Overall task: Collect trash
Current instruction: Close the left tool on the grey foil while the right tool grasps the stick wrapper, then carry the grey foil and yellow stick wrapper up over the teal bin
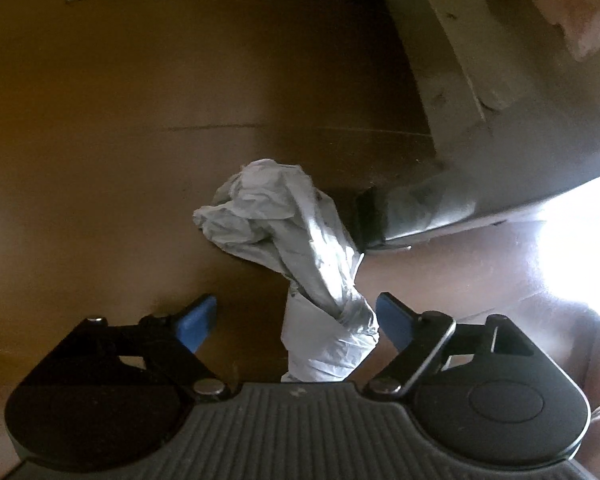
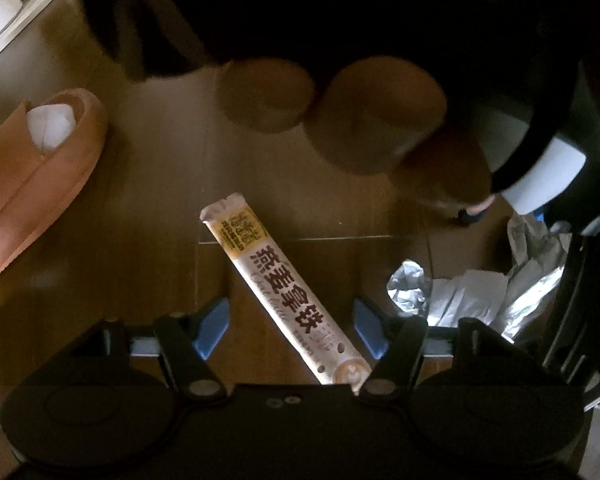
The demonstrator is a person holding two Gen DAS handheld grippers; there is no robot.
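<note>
In the left wrist view a crumpled white tissue [image 1: 284, 236] lies on the brown wooden floor, its twisted tail reaching between the blue pads of my left gripper [image 1: 296, 326], which is open around it. In the right wrist view a long coffee-stick wrapper [image 2: 284, 300] with Chinese print lies on the floor, slanted between the blue pads of my right gripper [image 2: 290, 330], which is open around its lower end.
A grey furniture base [image 1: 460, 152] stands to the right of the tissue. In the right wrist view an orange slipper [image 2: 32, 184] is at left, a person's knees [image 2: 332, 116] crouch above, and crumpled foil and plastic [image 2: 480, 288] lie at right.
</note>
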